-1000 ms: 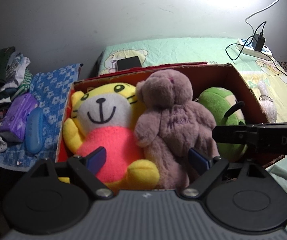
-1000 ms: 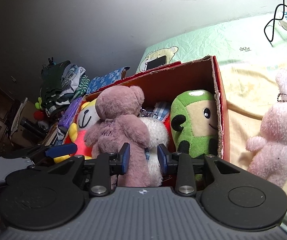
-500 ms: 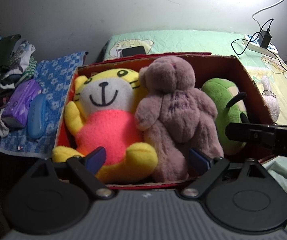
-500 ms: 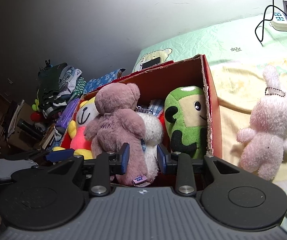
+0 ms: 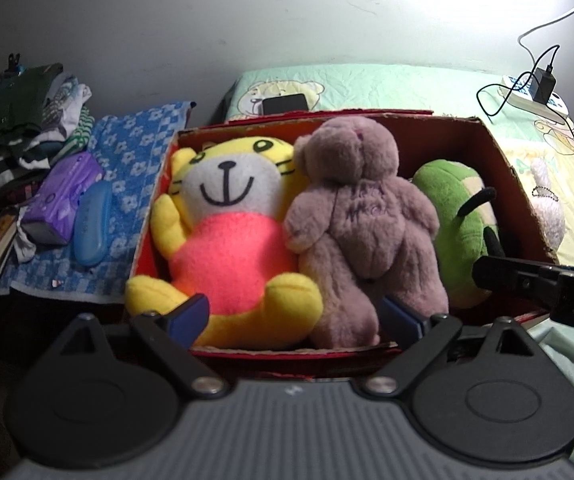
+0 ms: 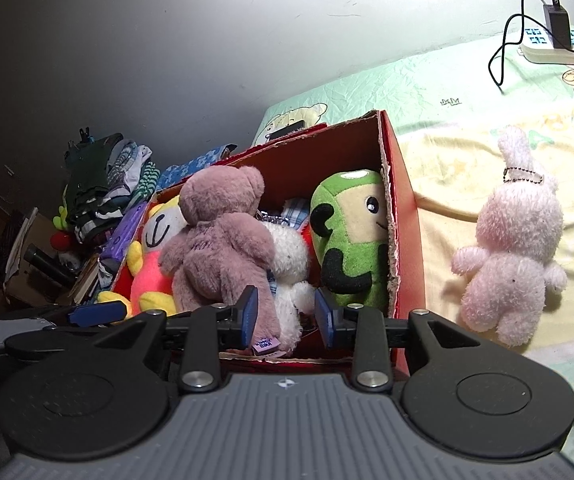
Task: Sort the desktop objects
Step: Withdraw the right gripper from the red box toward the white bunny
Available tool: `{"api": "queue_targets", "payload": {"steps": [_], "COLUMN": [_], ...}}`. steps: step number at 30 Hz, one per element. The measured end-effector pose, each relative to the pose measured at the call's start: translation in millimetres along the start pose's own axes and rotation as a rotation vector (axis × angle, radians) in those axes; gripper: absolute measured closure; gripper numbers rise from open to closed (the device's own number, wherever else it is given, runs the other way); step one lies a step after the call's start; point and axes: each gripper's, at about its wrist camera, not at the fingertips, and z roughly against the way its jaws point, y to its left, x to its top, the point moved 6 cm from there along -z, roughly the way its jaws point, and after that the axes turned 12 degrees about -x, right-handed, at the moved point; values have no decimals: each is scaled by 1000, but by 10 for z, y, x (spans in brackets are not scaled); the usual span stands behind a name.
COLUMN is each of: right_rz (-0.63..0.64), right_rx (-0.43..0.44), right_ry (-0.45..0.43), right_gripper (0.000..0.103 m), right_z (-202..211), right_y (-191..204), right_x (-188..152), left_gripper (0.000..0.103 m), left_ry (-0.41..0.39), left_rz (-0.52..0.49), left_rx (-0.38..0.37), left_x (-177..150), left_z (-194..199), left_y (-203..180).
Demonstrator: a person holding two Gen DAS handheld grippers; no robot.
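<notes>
Your left tongs hang over the near rim of the red cardboard box, their jaws opening wide with nothing pressed between the blue pads; the feet of the yellow tiger plush and the mauve teddy bear only show in the gap behind them. Your right tongs stand narrow and hold nothing, though a white fluffy toy sits in the box beyond the gap and is mostly hidden by the bear. In the left wrist view the right tongs' black arm cuts across the lower part of the green plush, and the pink rabbit is nearly hidden behind the box wall; in the right wrist view the rabbit lies in full on the yellow bedsheet, just beside the box, with a bead chain at its neck. The bear faces away, its fur long and matted; stitched writing on its back and the small purple tag at its foot are too small to read. The box edge is torn and ragged. A checked cloth item deep in the box is hard to make out. A dark phone lies on the bed beyond the box, and a white power strip carries a black charger.
</notes>
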Motion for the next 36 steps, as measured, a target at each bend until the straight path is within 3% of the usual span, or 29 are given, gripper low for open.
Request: {"api": "queue_targets", "payload": {"steps": [10, 20, 28, 32, 36], "right_rz": [31, 10, 0, -17, -29], "right_rx": [-52, -36, 1, 48, 112], "right_ry": [-11, -20, -35, -40, -65], "right_gripper": [69, 70, 69, 69, 69], "right_z": [-9, -7, 17, 71, 213], "right_y": [-9, -34, -59, -116, -212], "right_x": [-38, -49, -59, -30, 25], "left_gripper": [8, 6, 6, 6, 6], "left_ry": [7, 11, 9, -16, -36], "left_rz": [7, 10, 28, 39, 55], "left_rx": [41, 51, 62, 79, 50], "left_x": [-28, -37, -41, -29, -6], "left_z": [-5, -33, -23, 69, 162], "left_y": [20, 20, 32, 44, -26]}}
